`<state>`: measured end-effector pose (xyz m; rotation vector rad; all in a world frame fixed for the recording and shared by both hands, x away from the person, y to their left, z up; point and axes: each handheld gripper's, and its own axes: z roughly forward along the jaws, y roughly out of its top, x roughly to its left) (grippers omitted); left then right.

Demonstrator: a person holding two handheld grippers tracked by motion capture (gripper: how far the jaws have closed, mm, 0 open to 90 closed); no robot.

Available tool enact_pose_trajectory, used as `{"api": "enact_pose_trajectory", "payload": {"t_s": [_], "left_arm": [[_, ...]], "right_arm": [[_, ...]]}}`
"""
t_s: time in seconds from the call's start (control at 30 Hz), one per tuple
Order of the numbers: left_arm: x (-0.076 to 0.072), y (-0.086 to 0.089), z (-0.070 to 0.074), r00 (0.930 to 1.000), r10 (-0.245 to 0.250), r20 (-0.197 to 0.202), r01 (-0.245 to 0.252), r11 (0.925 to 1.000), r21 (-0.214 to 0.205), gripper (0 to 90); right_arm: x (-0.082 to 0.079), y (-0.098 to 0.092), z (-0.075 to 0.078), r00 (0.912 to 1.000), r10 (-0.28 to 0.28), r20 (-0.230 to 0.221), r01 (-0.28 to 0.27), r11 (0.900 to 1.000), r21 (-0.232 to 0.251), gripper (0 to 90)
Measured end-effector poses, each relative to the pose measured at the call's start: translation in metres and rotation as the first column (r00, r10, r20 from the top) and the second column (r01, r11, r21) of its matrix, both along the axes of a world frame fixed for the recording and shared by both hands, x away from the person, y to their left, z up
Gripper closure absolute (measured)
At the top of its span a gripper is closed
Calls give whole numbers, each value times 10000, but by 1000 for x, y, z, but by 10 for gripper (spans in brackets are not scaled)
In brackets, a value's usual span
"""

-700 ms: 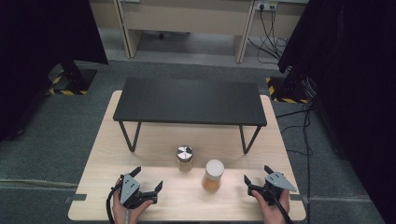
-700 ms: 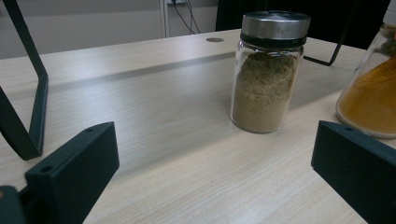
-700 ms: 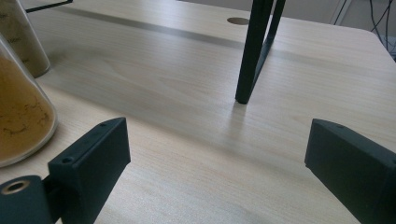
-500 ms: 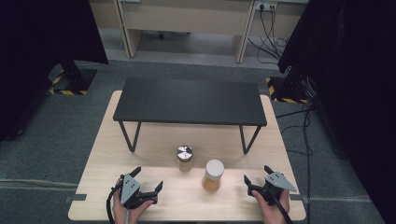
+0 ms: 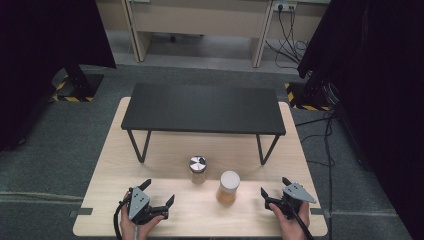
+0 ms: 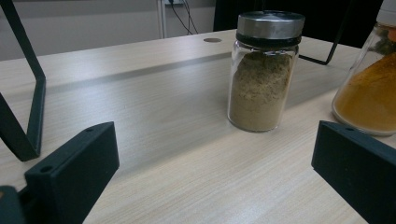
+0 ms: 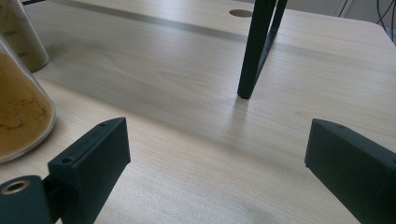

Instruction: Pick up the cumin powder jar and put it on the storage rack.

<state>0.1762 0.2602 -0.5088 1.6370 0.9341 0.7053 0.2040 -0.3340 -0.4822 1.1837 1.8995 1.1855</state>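
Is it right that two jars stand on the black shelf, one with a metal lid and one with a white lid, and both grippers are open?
Not quite: the metal-lidded jar and the white-lidded jar stand on the wooden table, in front of the black shelf, as the high view shows. Both grippers are open.

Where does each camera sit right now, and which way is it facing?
High view: above the near edge, looking forward and down at the table; hands, left hand-held gripper and right hand-held gripper enter at the bottom.
Left gripper view: low over the tabletop, between its open jaws, facing the metal-lidded jar.
Right gripper view: low, facing a shelf leg.
Shared: the orange-powder jar shows in both gripper views.
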Motion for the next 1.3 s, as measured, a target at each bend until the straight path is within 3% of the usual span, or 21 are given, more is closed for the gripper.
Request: {"api": "enact_pose_trajectory", "payload": {"t_s": [0.27, 0.47, 0.6, 0.83, 1.3], "left_arm": [[3, 0, 0, 9999, -137, 30, 137, 9999, -27, 0], [10, -11, 6, 9977, -634, 244, 631, 9979, 137, 0], [21, -21, 11, 9949, -988, 218, 984, 9949, 201, 0], [51, -41, 13, 9885, -1501, -205, 1507, 9881, 307, 1], [94, -66, 23, 9824, -1733, -694, 1772, 9827, 537, 13]], "right_arm": [[0, -1, 0, 10000, 3, -20, -3, 10000, 46, 68], [0, -2, 0, 10000, 7, -29, -7, 9999, 128, 66], [0, -2, -1, 10000, 21, -10, -21, 9999, 132, 66], [0, -3, -1, 10000, 29, 6, -29, 9999, 145, 66], [1, -2, 0, 9999, 91, -46, -90, 9999, 59, 66]]}}
